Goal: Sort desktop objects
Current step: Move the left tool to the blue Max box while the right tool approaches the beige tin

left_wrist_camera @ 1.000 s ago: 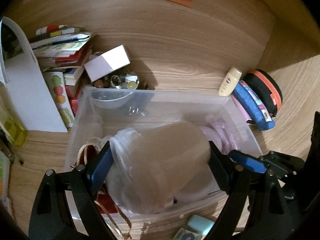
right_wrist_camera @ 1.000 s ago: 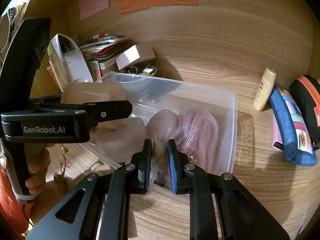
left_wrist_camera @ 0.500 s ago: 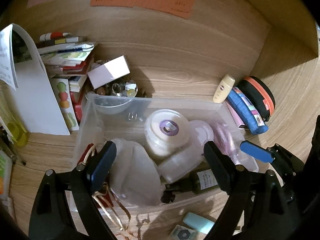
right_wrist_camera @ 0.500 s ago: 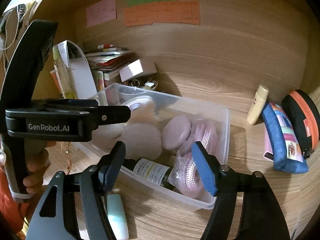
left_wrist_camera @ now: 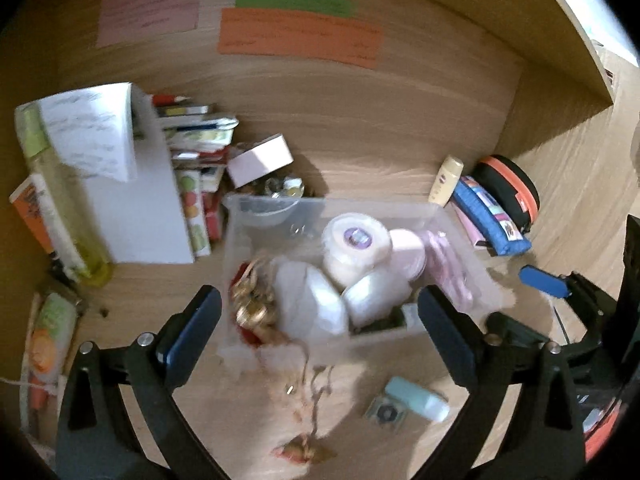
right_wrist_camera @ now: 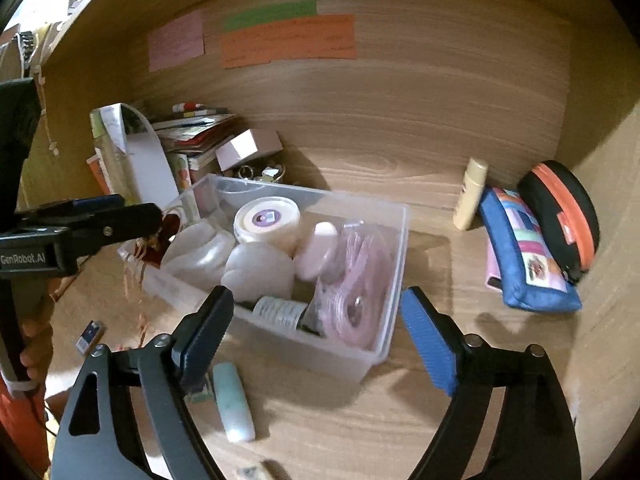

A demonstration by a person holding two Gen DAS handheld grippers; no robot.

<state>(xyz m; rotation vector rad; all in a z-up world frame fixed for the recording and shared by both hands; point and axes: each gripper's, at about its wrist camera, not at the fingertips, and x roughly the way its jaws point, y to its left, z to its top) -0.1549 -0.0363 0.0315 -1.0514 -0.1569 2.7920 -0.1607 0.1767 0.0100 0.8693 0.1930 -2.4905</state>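
Note:
A clear plastic bin (left_wrist_camera: 240,240) (right_wrist_camera: 396,248) stands on the wooden desk. It holds a round white tub with a purple label (left_wrist_camera: 356,244) (right_wrist_camera: 267,220), pale plastic jars (right_wrist_camera: 256,268), a dark bottle (right_wrist_camera: 280,312), a pink coiled cable (right_wrist_camera: 360,280) and a red and gold tasselled item (left_wrist_camera: 252,304). My left gripper (left_wrist_camera: 318,336) is open and empty, above the bin's near side. My right gripper (right_wrist_camera: 316,336) is open and empty at the bin's front edge. A mint tube (left_wrist_camera: 418,398) (right_wrist_camera: 234,406) lies on the desk in front of the bin.
Books and a white paper stand (left_wrist_camera: 132,184) (right_wrist_camera: 148,160) sit at the back left, with a small pink box (left_wrist_camera: 260,160) (right_wrist_camera: 248,148). A cream bottle (right_wrist_camera: 470,194), a blue pouch (right_wrist_camera: 524,256) and a black-orange case (right_wrist_camera: 564,212) lie at the right. Coloured notes (right_wrist_camera: 288,40) hang on the back wall.
My left gripper has let go of the pale jar into the bin and my right gripper has opened. Both have drawn back from the bin.

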